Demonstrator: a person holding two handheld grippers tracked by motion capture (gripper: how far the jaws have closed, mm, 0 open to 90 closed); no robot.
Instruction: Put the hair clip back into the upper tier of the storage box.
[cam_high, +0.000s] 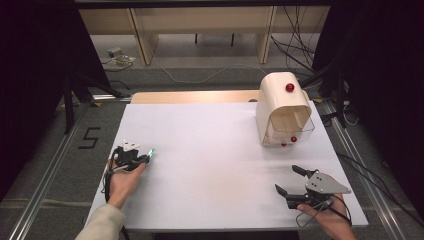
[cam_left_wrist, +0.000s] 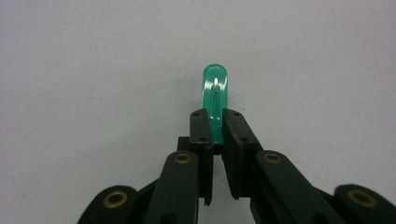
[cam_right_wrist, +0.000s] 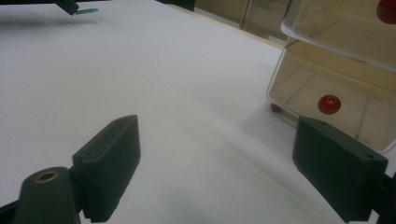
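Left tool (cam_left_wrist: 213, 128) pinches a green handle (cam_left_wrist: 215, 88); right tool (cam_right_wrist: 215, 172) gapes before a cream box (cam_right_wrist: 336, 79).

- white table top (cam_high: 210, 150), plain matte surface, wooden edge strip showing along the far side
- cream bread-bin-style box (cam_high: 282, 107) standing directly on it at the far right corner, clear front flap, red knob on top and a red knob low on the front
- box sits on small red feet (cam_right_wrist: 276, 108), touching the white surface
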